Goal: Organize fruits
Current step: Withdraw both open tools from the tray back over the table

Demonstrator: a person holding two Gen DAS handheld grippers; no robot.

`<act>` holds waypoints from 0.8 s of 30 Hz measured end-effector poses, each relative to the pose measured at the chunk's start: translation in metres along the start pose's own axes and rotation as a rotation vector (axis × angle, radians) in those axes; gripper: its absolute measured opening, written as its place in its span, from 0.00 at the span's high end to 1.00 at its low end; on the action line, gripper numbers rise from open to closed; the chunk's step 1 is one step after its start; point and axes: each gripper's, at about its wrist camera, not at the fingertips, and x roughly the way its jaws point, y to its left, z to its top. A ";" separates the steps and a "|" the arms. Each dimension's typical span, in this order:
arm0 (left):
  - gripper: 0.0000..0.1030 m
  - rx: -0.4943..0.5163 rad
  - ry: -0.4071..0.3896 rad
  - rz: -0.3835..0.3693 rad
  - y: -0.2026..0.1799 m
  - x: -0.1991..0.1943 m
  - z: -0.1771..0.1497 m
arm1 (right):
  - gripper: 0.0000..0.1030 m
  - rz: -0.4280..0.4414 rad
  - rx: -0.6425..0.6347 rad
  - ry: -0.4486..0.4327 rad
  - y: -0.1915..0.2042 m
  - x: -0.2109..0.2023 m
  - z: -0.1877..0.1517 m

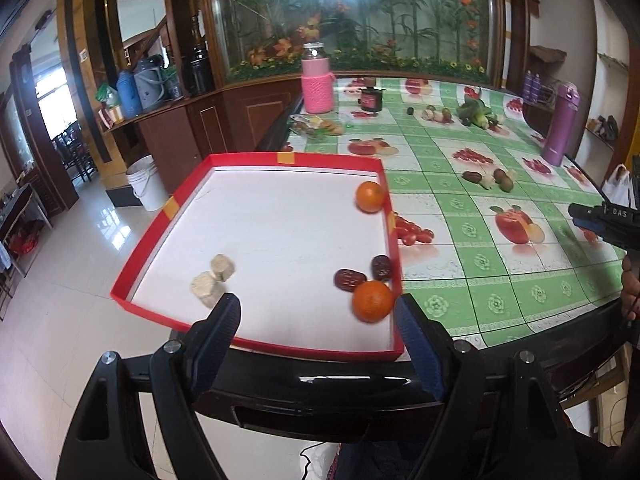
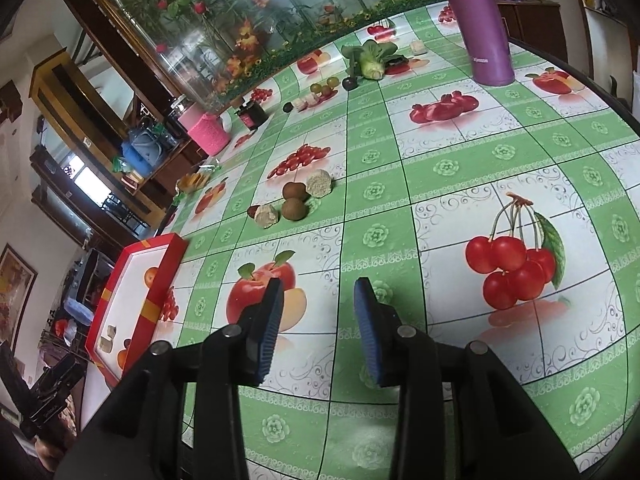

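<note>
A: What's in the red tray (image 1: 296, 159) so far?

B: Two oranges (image 1: 372, 301), two dates (image 1: 350, 279) and two pale cubes (image 1: 208, 288). The left gripper (image 1: 316, 312) hangs wide and empty above its near edge.

A: And what's left?

B: Kiwis (image 2: 295, 208), more pale cubes and a date still lie out on the worktop (image 2: 440, 184), with other pieces farther back. The right gripper (image 2: 318, 328) stands partly open, empty, short of them. I'd say roughly halfway.

Empty right tool (image 2: 318, 330) hovers over fruit-print tablecloth (image 2: 440, 184).
</note>
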 end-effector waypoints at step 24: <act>0.23 -0.045 0.049 0.048 0.012 0.027 0.025 | 0.63 -0.012 -0.116 0.068 0.031 0.053 0.034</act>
